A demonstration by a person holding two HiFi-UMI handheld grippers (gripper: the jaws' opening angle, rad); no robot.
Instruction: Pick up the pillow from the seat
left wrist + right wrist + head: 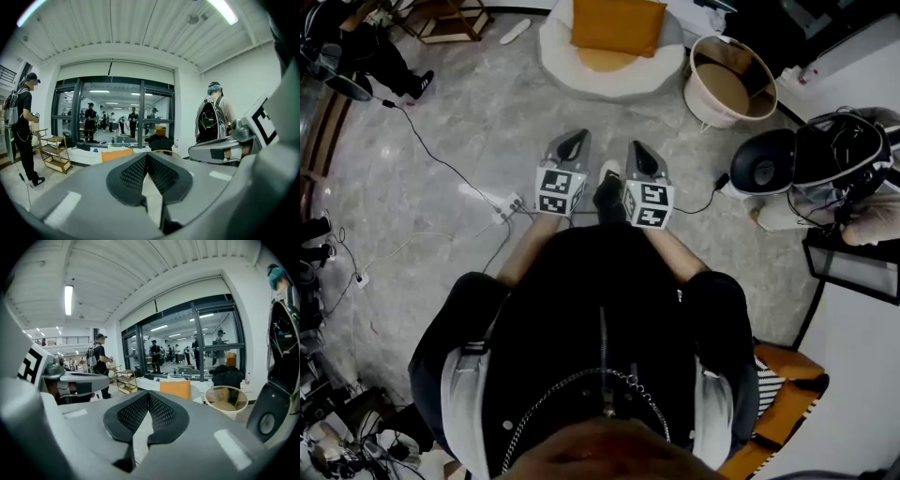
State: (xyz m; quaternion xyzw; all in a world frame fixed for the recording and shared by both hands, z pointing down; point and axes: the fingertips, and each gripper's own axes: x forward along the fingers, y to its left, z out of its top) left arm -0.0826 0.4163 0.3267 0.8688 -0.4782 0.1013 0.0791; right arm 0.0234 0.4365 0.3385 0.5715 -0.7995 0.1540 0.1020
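Observation:
An orange pillow (pixel 617 25) leans upright at the back of a round white seat (pixel 614 75) at the top of the head view. It also shows as an orange square (pixel 175 389) in the right gripper view and a flat orange strip (pixel 117 154) in the left gripper view. My left gripper (pixel 573 142) and right gripper (pixel 639 156) hang side by side well short of the seat, both shut with nothing between their jaws. Each points at the seat over bare floor.
A round beige basket (pixel 730 81) stands right of the seat. A dark speaker-like unit (pixel 764 161) and cabled gear sit at the right. Cables and a power strip (pixel 499 203) lie on the marble floor at the left. A wooden trolley (pixel 54 153) and several people stand further off.

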